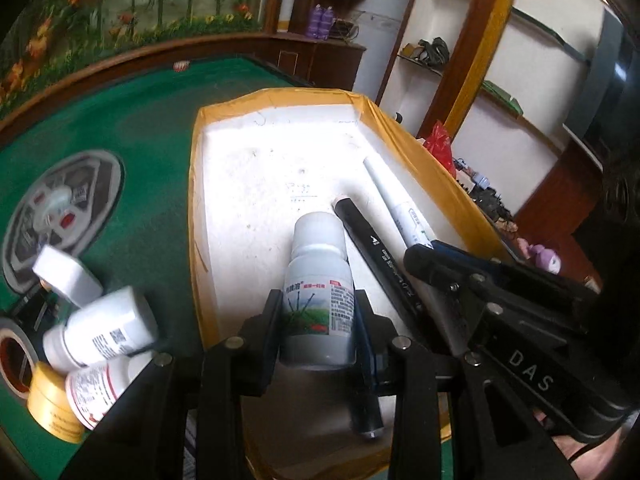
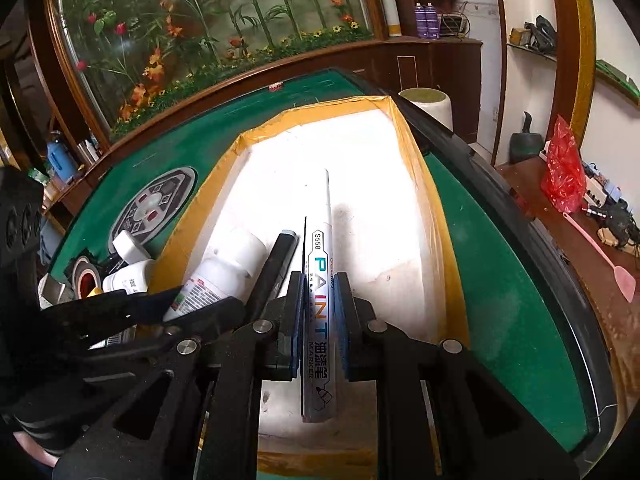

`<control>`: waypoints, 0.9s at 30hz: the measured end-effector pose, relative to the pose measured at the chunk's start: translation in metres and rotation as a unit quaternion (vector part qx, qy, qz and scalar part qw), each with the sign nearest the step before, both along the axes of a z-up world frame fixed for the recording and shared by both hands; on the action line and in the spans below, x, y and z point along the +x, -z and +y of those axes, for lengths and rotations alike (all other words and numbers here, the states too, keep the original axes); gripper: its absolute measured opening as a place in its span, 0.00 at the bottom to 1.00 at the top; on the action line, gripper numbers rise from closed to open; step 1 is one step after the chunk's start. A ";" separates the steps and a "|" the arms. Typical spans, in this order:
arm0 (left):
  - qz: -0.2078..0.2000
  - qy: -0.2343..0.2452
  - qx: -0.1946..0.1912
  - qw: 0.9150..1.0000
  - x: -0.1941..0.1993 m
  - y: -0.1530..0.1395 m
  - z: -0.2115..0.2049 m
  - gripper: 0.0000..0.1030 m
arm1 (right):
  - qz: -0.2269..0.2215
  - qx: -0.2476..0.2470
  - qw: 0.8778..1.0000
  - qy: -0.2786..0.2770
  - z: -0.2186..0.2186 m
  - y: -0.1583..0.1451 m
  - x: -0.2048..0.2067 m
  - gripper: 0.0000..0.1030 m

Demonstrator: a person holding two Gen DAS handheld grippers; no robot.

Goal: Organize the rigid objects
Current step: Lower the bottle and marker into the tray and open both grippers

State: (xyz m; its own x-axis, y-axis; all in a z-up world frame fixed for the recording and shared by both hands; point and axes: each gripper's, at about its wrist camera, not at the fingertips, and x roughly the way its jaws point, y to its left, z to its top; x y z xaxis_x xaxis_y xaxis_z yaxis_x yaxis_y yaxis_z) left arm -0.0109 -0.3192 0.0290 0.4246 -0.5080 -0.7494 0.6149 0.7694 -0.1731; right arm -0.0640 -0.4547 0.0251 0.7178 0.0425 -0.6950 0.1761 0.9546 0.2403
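A white foam box (image 1: 280, 152) edged in yellow tape sits on the green table. Over its inside, my left gripper (image 1: 318, 300) is shut on a small white bottle (image 1: 318, 280) with a green label. A black marker (image 1: 376, 256) lies in the box beside it. My right gripper (image 2: 318, 292) is shut on a silver paint marker (image 2: 320, 292), held over the same box (image 2: 400, 152). The bottle (image 2: 228, 264) and the black marker (image 2: 276, 264) show to the left in the right wrist view. In the left wrist view the paint marker (image 1: 394, 204) and the right gripper's fingers (image 1: 440, 264) reach in from the right.
Left of the box lie two white bottles (image 1: 100, 328), a white cap-like piece (image 1: 66, 276), a yellow jar (image 1: 48, 404) and a tape roll (image 1: 14, 360). A round panel (image 1: 60, 216) is set in the table. Beyond the table's right edge (image 2: 520, 216) are shelves and a red bag (image 2: 564, 172).
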 end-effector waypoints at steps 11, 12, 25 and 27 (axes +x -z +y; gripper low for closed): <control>-0.005 0.009 -0.015 1.000 -0.001 0.001 0.005 0.34 | 0.030 -0.031 0.999 0.029 0.008 0.003 0.005 0.13; -0.005 0.010 -0.015 1.000 -0.001 0.001 0.005 0.34 | 0.033 -0.035 0.998 0.031 0.009 0.004 0.005 0.13; 0.022 0.012 -0.038 0.999 0.004 0.000 0.010 0.37 | 0.040 -0.018 0.998 0.038 0.011 0.007 0.000 0.13; 0.034 0.012 -0.053 0.998 0.006 -0.002 0.013 0.43 | 0.037 -0.014 0.998 0.043 0.013 0.007 -0.004 0.14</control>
State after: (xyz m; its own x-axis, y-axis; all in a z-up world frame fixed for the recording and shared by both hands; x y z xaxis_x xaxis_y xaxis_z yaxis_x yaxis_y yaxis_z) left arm -0.0047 -0.3059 0.0307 0.3617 -0.5959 -0.7170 0.6176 0.7293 -0.2945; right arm -0.0682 -0.4422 0.0180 0.6651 -0.0383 -0.7458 0.2747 0.9412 0.1967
